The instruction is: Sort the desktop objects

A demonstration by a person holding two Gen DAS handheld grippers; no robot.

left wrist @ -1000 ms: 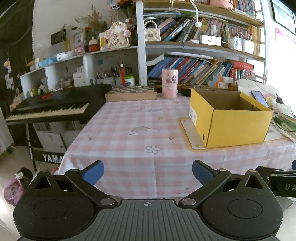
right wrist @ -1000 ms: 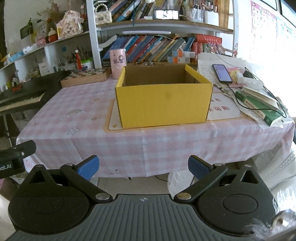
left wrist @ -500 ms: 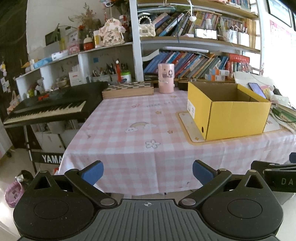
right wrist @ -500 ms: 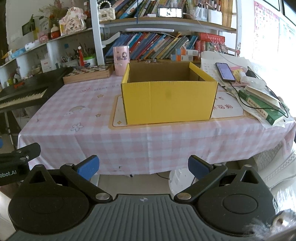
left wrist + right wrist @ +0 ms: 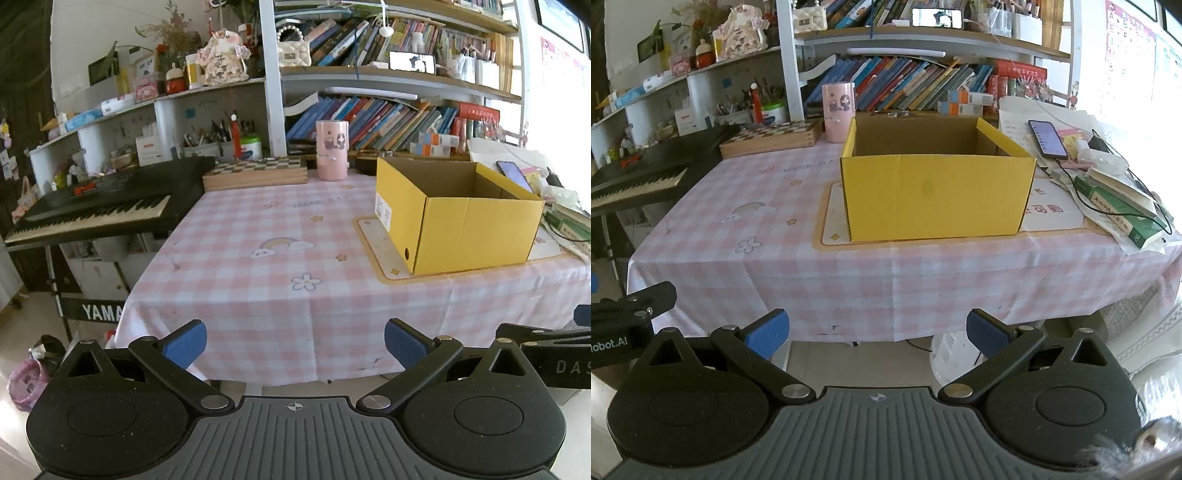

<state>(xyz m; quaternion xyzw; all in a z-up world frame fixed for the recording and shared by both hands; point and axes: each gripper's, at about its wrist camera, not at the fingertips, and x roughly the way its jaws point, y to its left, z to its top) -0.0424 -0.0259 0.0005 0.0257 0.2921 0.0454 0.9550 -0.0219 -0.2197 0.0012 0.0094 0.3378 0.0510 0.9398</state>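
An open yellow cardboard box stands on a mat on the pink checked tablecloth. Behind it a pink cylindrical cup and a wooden chessboard box sit at the back edge. My left gripper is open and holds nothing, hanging in front of the table's near edge. My right gripper is open too, also off the table, facing the box. The box's inside floor is hidden.
A black keyboard stands left of the table. A phone, cables and a green book lie at the table's right. Bookshelves fill the back wall. A white stool-like object is on the floor below.
Both grippers have drawn back from the table and slightly up, so the table and box look smaller and farther. Both stay open.
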